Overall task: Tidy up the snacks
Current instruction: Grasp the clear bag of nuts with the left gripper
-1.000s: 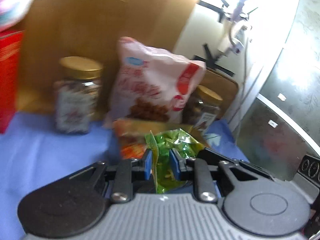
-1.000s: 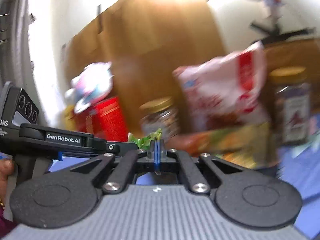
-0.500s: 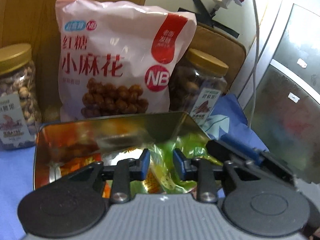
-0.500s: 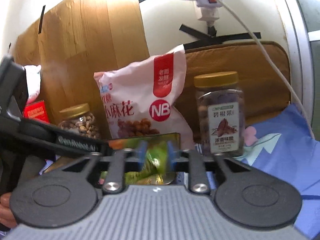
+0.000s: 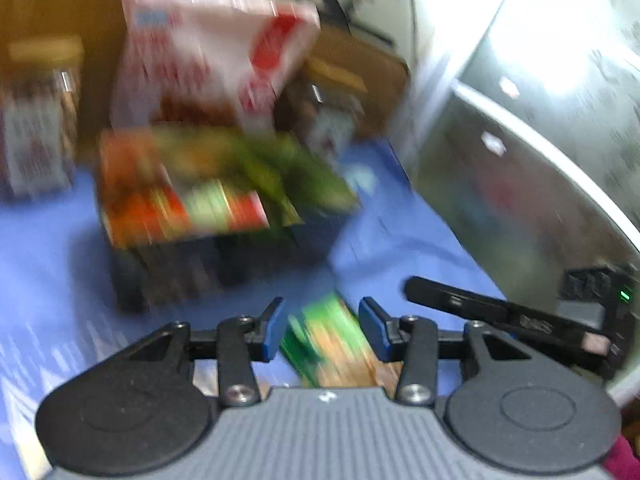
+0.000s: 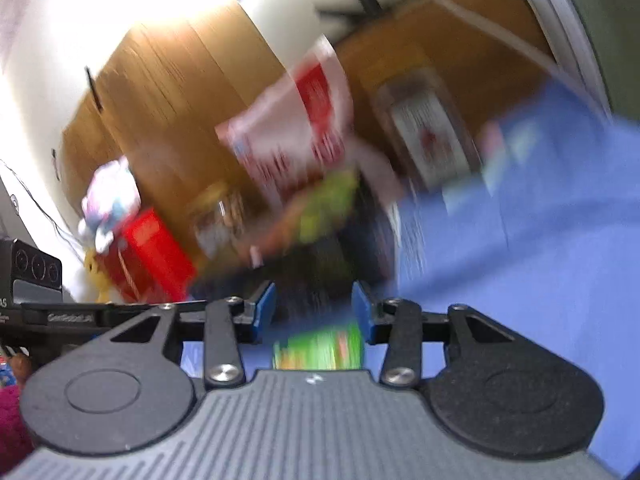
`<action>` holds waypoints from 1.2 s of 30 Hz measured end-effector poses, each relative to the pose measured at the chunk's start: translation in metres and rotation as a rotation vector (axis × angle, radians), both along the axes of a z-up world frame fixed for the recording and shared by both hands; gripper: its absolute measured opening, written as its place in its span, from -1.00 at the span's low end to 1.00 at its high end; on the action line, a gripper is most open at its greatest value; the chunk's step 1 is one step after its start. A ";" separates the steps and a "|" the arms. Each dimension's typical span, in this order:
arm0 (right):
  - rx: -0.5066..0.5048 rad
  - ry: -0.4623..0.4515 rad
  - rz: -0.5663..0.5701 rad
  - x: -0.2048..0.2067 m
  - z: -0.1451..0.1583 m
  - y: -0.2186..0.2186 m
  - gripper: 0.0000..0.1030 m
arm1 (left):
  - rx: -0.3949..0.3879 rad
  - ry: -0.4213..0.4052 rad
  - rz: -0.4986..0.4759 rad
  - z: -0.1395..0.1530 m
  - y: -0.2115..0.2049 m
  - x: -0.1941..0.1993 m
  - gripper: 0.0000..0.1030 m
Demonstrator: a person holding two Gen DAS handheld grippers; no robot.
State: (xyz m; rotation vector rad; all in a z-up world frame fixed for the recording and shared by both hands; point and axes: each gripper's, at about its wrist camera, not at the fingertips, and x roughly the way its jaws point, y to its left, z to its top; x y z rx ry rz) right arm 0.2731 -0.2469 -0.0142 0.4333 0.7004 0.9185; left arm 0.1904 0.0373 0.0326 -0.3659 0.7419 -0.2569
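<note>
Both views are badly smeared, so only coarse detail can be read. A tin [image 5: 212, 216] heaped with green and orange packets is seen on the blue cloth [image 5: 48, 248], with a pink bag [image 5: 208, 52] and two jars [image 5: 40, 120] standing behind it at the far side against a wooden board. The left gripper [image 5: 322, 330] is held released, its blue pads spread wide, and a green packet [image 5: 332, 344] is seen lying between and below them on the near cloth; whether either pad touches it cannot be told. The right gripper [image 6: 314, 312] is likewise released, and what is probably the same packet [image 6: 320, 350] shows in its gap. Nothing is gripped by either tool. The step in hand is judged to be the pickup of a loose packet on the near cloth, with the tin as its likely destination. For the next move, one gripper would need to be lowered over the packet, squared to its edge, and shut on it before it is carried to the far left into the tin; the crinkly wrapper may slip if caught too shallowly.
</note>
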 end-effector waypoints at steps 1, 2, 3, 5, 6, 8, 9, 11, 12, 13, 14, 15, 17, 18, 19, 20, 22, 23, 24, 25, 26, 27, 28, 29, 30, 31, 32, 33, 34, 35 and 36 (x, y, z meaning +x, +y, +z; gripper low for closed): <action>-0.016 0.028 0.002 -0.005 -0.007 -0.003 -0.09 | -0.010 0.027 -0.015 -0.008 -0.005 -0.002 -0.17; -0.029 0.046 0.003 -0.010 -0.012 -0.005 -0.09 | -0.011 0.055 -0.024 -0.016 -0.010 -0.004 -0.12; -0.042 0.067 0.005 -0.014 -0.017 -0.006 -0.09 | -0.002 0.077 -0.026 -0.023 -0.014 -0.005 -0.07; -0.065 0.105 0.020 -0.022 -0.023 -0.004 -0.08 | 0.008 0.089 -0.030 -0.031 -0.021 -0.010 -0.06; -0.066 0.103 0.027 -0.026 -0.023 -0.004 -0.08 | -0.003 0.099 -0.035 -0.033 -0.022 -0.012 -0.04; -0.069 0.092 0.045 -0.035 -0.021 -0.002 -0.08 | -0.007 0.094 -0.030 -0.037 -0.027 -0.020 0.05; -0.075 0.086 0.051 -0.040 -0.019 -0.001 -0.08 | 0.009 0.081 -0.026 -0.036 -0.030 -0.026 0.05; -0.074 0.087 0.054 -0.045 -0.018 -0.001 -0.08 | 0.020 0.067 -0.023 -0.036 -0.032 -0.032 0.01; -0.068 0.093 0.056 -0.048 -0.018 -0.001 -0.08 | 0.013 0.065 -0.025 -0.036 -0.033 -0.036 -0.06; -0.057 0.100 0.054 -0.050 -0.020 -0.004 -0.08 | 0.007 0.069 -0.029 -0.037 -0.034 -0.037 -0.29; -0.048 0.104 0.055 -0.052 -0.020 -0.005 -0.08 | 0.002 0.077 -0.035 -0.037 -0.034 -0.039 -0.41; -0.037 0.108 0.060 -0.055 -0.020 -0.005 -0.06 | -0.005 0.079 -0.035 -0.039 -0.036 -0.041 -0.46; -0.029 0.102 0.069 -0.062 -0.018 -0.001 -0.02 | 0.004 0.064 -0.022 -0.036 -0.033 -0.049 -0.54; -0.031 0.093 0.073 -0.066 -0.017 0.001 -0.01 | 0.015 0.044 -0.012 -0.033 -0.032 -0.054 -0.55; -0.030 0.078 0.084 -0.069 -0.014 0.006 0.00 | 0.026 0.021 0.001 -0.029 -0.029 -0.062 -0.57; -0.020 0.066 0.100 -0.073 -0.011 0.010 0.01 | 0.037 -0.010 0.022 -0.024 -0.023 -0.071 -0.59; 0.007 0.043 0.153 -0.081 -0.006 0.020 0.01 | 0.043 -0.058 0.064 -0.016 -0.009 -0.089 -0.59; 0.019 0.032 0.181 -0.083 -0.003 0.027 0.01 | 0.038 -0.073 0.089 -0.014 0.000 -0.098 -0.59; 0.028 0.021 0.212 -0.086 -0.001 0.035 0.01 | 0.032 -0.081 0.117 -0.012 0.010 -0.106 -0.59; 0.030 0.010 0.238 -0.089 0.002 0.045 0.01 | 0.026 -0.086 0.144 -0.012 0.019 -0.113 -0.59; 0.023 -0.003 0.268 -0.093 0.004 0.057 0.01 | 0.024 -0.086 0.173 -0.013 0.029 -0.120 -0.59; 0.009 -0.017 0.296 -0.096 0.006 0.071 0.01 | 0.023 -0.082 0.199 -0.014 0.036 -0.125 -0.59; -0.006 -0.032 0.317 -0.100 0.007 0.084 0.01 | 0.022 -0.075 0.222 -0.016 0.044 -0.129 -0.58; -0.022 -0.047 0.334 -0.103 0.007 0.094 0.01 | 0.023 -0.066 0.247 -0.020 0.050 -0.133 -0.58; -0.043 -0.063 0.350 -0.106 0.007 0.104 0.02 | 0.025 -0.059 0.263 -0.022 0.055 -0.134 -0.57; -0.070 -0.079 0.364 -0.109 0.006 0.113 0.02 | 0.028 -0.053 0.275 -0.025 0.058 -0.136 -0.57; -0.097 -0.095 0.373 -0.112 0.005 0.120 0.05 | 0.034 -0.047 0.284 -0.028 0.061 -0.138 -0.56; -0.126 -0.114 0.384 -0.116 0.004 0.125 0.12 | 0.040 -0.041 0.290 -0.031 0.062 -0.139 -0.56; -0.157 -0.135 0.398 -0.120 0.004 0.129 0.18 | 0.044 -0.032 0.295 -0.034 0.064 -0.138 -0.55; -0.177 -0.153 0.411 -0.123 0.004 0.130 0.32 | 0.038 -0.026 0.294 -0.036 0.066 -0.137 -0.54; -0.196 -0.174 0.424 -0.126 0.004 0.130 0.40 | 0.032 -0.023 0.294 -0.038 0.067 -0.139 -0.53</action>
